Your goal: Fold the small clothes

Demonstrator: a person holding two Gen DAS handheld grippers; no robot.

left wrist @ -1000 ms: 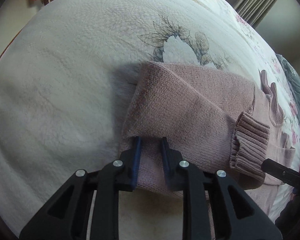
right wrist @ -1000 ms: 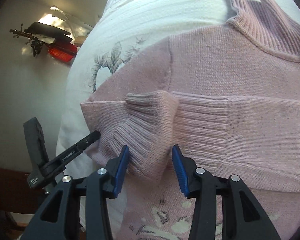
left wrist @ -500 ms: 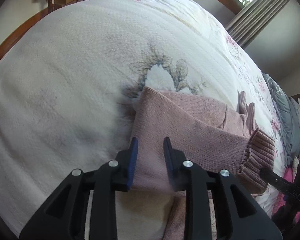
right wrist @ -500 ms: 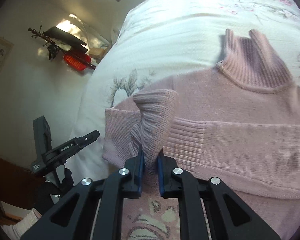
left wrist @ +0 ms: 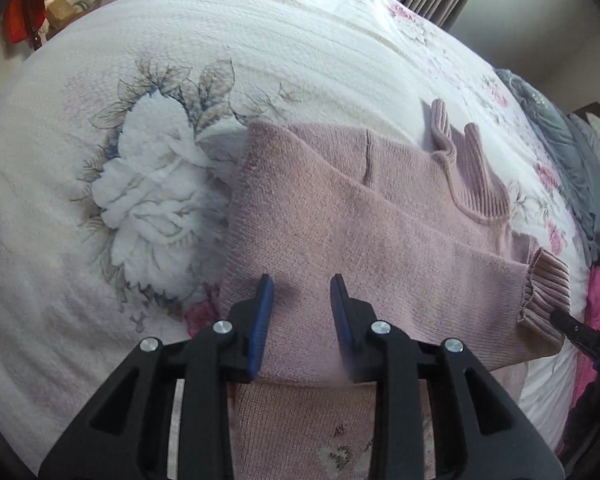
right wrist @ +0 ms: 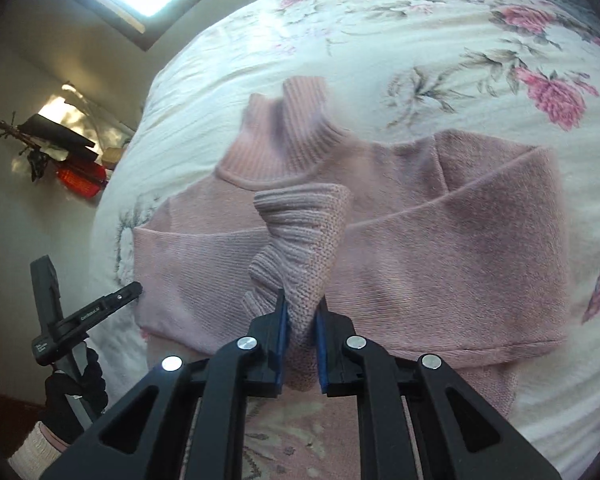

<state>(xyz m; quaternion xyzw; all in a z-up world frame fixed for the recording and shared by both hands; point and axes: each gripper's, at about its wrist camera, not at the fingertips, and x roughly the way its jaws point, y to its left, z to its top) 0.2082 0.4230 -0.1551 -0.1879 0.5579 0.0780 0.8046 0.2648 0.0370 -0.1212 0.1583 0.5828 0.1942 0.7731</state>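
Pinching the ribbed cuff (right wrist: 300, 252) w/ the right gripper (right wrist: 302, 316), jaws narrow and clamped on the knit, cuff bunching up above the blue pads. Left gripper (left wrist: 302, 308) is hanging just over the folded sleeve, jaws parted to a moderate gap w/ nothing between them; whether the tips are touching the fabric I can't tell. Pink sweater (left wrist: 340, 216) is lying flat on the floral bedspread (left wrist: 148, 184), both sleeves crossing over the chest, turtleneck collar (right wrist: 284, 140) pointing toward the far side of the bed. Judging by the look, it's a soft, light, floppy knit, not slippery, not fragile, but it's likely stretching and sagging if lifted from one point. Best holds are prob. the ribbed cuff, which is thicker and gives the pads something to bite, or a folded edge where two layers are stacking; a pinch mid-panel is only tenting one layer. In the right wrist view a gloved hand (right wrist: 74, 396) is gripping the left tool's handle, low at the bed's edge. Farther off, grey bedding (left wrist: 556, 128) is lying along the far side of the bed. No containers showing in either view, so nothing to report inside any.
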